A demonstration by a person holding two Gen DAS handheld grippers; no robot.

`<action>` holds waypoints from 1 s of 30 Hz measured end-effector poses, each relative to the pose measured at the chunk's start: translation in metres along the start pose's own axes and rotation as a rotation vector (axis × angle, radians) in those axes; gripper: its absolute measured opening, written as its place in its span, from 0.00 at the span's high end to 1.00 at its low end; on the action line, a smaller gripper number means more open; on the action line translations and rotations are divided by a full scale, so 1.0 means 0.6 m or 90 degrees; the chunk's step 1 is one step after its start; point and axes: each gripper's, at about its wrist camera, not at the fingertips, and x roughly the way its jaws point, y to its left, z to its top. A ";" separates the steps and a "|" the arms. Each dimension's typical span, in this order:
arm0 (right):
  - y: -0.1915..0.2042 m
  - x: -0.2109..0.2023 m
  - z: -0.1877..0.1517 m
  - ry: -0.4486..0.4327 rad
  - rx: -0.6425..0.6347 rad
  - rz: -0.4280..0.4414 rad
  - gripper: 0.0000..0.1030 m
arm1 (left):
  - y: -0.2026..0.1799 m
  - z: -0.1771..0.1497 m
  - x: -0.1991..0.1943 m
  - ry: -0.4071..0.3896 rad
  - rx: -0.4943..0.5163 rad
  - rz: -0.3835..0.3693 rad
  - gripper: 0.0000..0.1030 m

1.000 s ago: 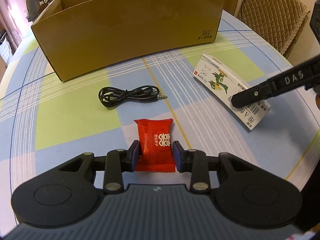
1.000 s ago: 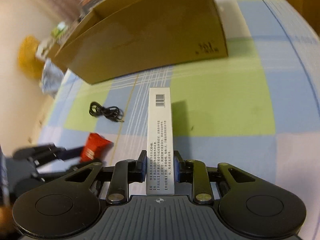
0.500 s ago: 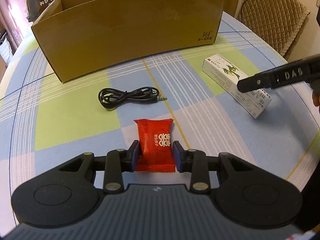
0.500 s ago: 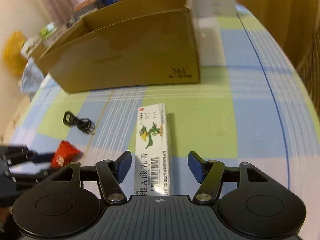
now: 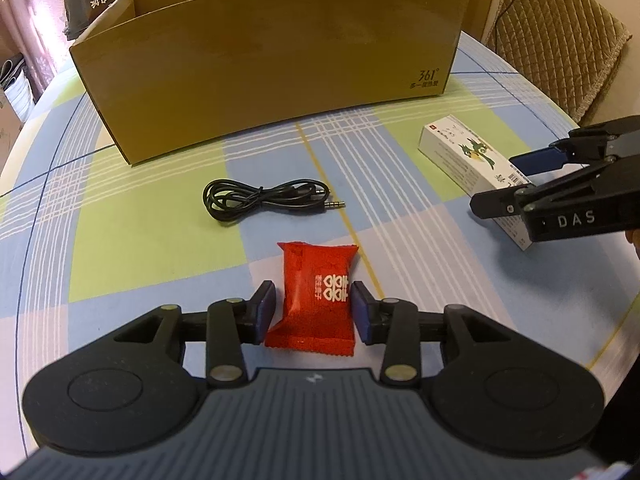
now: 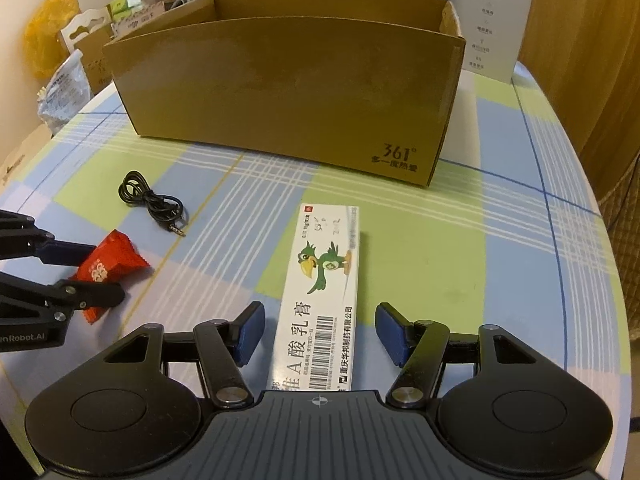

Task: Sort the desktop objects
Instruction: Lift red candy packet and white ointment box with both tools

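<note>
A red candy packet [image 5: 316, 288] lies on the checked tablecloth, and my left gripper [image 5: 314, 312] is shut on it, pads pressing its two sides. In the right wrist view the same packet [image 6: 108, 264] sits between the left gripper's fingers [image 6: 102, 274] at far left. A white ointment box [image 6: 328, 272] with a green bird lies flat on the table. My right gripper [image 6: 320, 324] stands open around its near end, with gaps on both sides. From the left wrist view, the ointment box [image 5: 464, 156] and right gripper [image 5: 496, 182] are at far right.
A coiled black audio cable [image 5: 260, 196] lies between the packet and a large open cardboard box [image 5: 260, 60] at the back of the table. Packages and bags are stacked behind the box. A padded chair [image 5: 560, 40] stands past the table's right edge.
My right gripper has opened and let go of the ointment box, which went from standing on its edge to lying flat. The left gripper and packet have not moved.
</note>
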 end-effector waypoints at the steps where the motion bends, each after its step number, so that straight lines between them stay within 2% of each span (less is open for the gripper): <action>1: 0.001 0.000 0.000 -0.002 -0.002 -0.001 0.43 | 0.000 0.001 0.001 0.000 -0.001 0.000 0.66; 3: 0.004 0.002 0.000 -0.002 -0.008 -0.004 0.44 | -0.001 0.002 0.003 0.000 0.000 0.000 0.66; 5: 0.004 0.004 0.000 -0.001 -0.007 -0.005 0.51 | -0.001 0.004 0.004 0.000 0.000 0.001 0.66; 10: 0.006 0.006 0.000 -0.002 -0.015 -0.012 0.60 | -0.001 0.004 0.004 0.001 -0.001 0.000 0.66; 14: 0.007 0.005 -0.001 -0.004 -0.021 -0.017 0.65 | 0.000 0.004 0.005 0.002 -0.004 -0.002 0.70; 18: 0.009 0.004 -0.002 -0.004 -0.022 -0.019 0.66 | -0.002 0.004 0.004 0.002 -0.003 0.000 0.75; 25: 0.014 -0.010 -0.008 -0.005 0.005 0.009 0.66 | -0.007 0.001 -0.006 0.002 0.005 0.000 0.76; 30: 0.026 -0.045 -0.011 -0.022 0.034 0.026 0.66 | -0.008 0.006 -0.031 -0.010 0.004 -0.001 0.76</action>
